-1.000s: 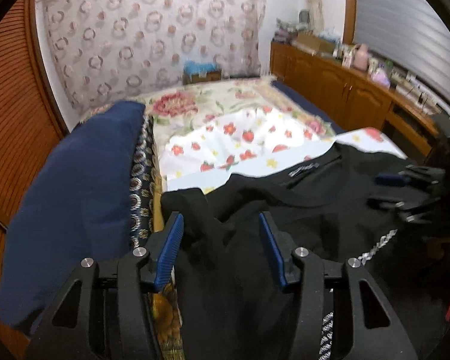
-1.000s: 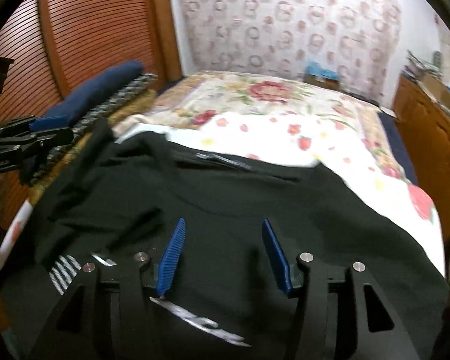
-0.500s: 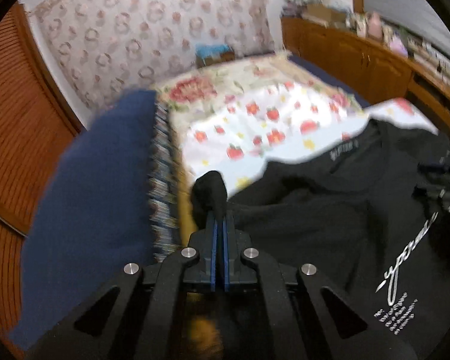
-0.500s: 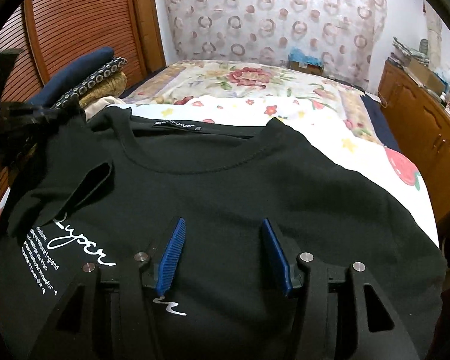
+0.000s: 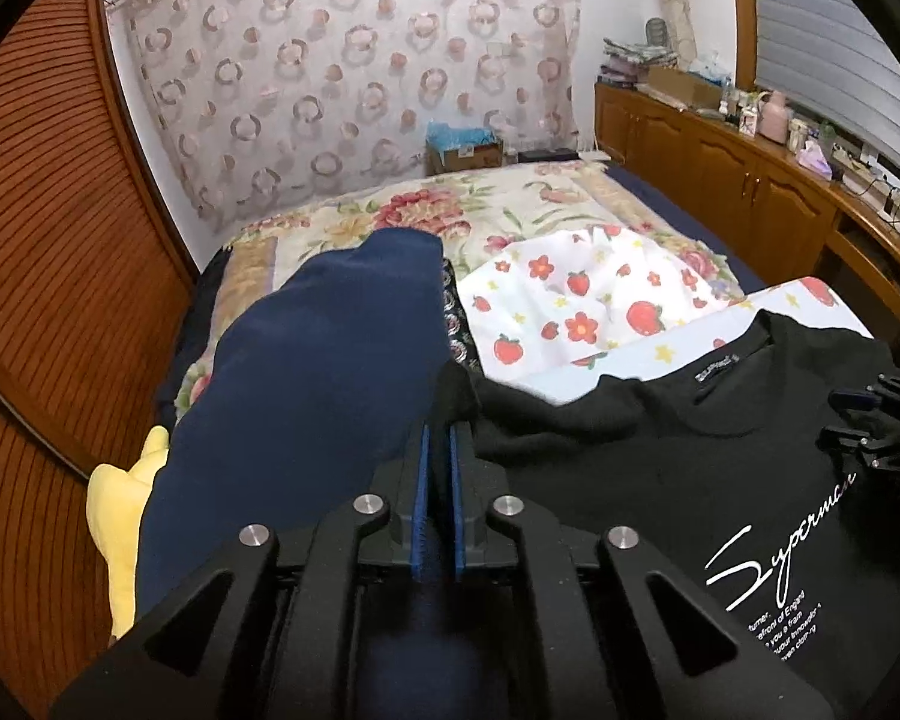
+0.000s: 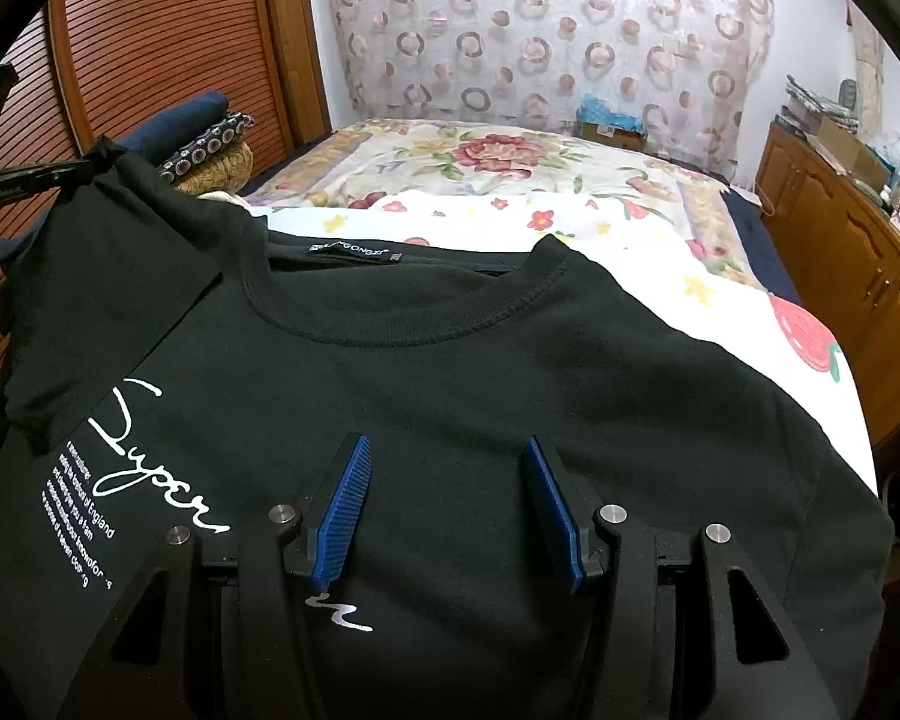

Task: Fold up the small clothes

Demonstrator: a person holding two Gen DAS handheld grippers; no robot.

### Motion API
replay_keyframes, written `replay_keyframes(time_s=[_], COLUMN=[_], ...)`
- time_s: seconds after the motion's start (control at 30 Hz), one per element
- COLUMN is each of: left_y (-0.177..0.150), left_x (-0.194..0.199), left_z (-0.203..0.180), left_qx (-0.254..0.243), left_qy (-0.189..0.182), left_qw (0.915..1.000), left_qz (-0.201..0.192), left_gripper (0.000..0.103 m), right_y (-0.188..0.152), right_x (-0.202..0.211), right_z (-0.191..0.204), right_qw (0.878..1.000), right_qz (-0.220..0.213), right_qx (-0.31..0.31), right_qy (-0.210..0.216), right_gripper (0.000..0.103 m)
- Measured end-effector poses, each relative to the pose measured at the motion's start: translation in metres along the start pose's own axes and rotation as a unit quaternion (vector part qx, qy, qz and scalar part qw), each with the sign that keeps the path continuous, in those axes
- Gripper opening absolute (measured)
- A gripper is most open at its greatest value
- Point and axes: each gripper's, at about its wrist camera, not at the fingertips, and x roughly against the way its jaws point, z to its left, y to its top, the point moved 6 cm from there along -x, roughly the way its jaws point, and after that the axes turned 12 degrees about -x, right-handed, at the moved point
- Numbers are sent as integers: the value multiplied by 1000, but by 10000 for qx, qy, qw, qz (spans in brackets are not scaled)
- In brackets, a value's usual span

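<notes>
Folding the left sleeve of the black T-shirt [image 6: 480, 372] inward looks like the step in hand: my left gripper [image 5: 437, 456] is pinched nearly closed on the sleeve's end, a bunch of black cloth poking out past the blue pads, and its jaws have just eased a hair wider after clamping, with the cloth between them. In the right wrist view that sleeve [image 6: 114, 276] lies slanted over the chest, partly covering the white script print [image 6: 150, 468]. Shirt lies face up on the bed [image 6: 510, 162], collar away from me, spread over a white strawberry-print sheet [image 6: 750, 300]. My right gripper [image 6: 447, 504] hangs just above the lower chest, jaws about half apart, nothing between them. Next move, as I judge it: carry the sleeve flat across the body, release it without dragging the shoulder out of line, then bring the right jaws to the opposite sleeve. Beside the shirt on my left, a navy folded cloth [image 5: 306, 384] sits on a stack; a yellow item [image 5: 120, 516] peeks from under it.
</notes>
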Motion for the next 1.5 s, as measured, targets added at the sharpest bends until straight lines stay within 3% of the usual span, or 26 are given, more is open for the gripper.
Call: replay_keyframes(time_s=[0.03, 0.17, 0.23, 0.3, 0.53, 0.7, 0.83, 1.07, 1.33, 1.5], left_y=[0, 3, 8, 10, 3, -13, -28, -35, -42, -46], left_x=[2, 19, 28, 40, 52, 30, 9, -7, -17, -25], left_z=[0, -2, -4, -11, -51, -92, -120, -151, -168, -177], left_qx=[16, 67, 65, 96, 196, 124, -128, -336, -488, -599], left_qy=[-10, -76, -105, -46, -414, -833, -988, -1286, -1421, -1465], left_qw=[10000, 9993, 9985, 9974, 9938, 9938, 9942, 9910, 9886, 9873], left_qz=[-32, -360, -526, -707, -1018, -727, -417, -176, -1, 139], left_gripper=[14, 45, 52, 78, 80, 80, 80, 80, 80, 80], right_y=[0, 0, 0, 0, 4, -1, -23, -69, -95, -78], right_x=[0, 1, 1, 1, 30, 74, 96, 114, 115, 112], right_z=[0, -1, -2, -3, -16, -48, -89, -164, -189, -189], right_qw=[10000, 10000, 10000, 10000, 9995, 9967, 9922, 9793, 9747, 9733], right_qz=[2, 2, 2, 0, -263, -683, -806, -663, -390, -199], right_qx=[6, 9, 0, -11, -164, -363, -602, -1319, -1663, -1868], right_qy=[-3, -7, 6, 10, 10, -255, -740, -1382, -1443, -1322], right_gripper=[55, 55, 55, 55, 55, 55, 55, 55, 55, 55])
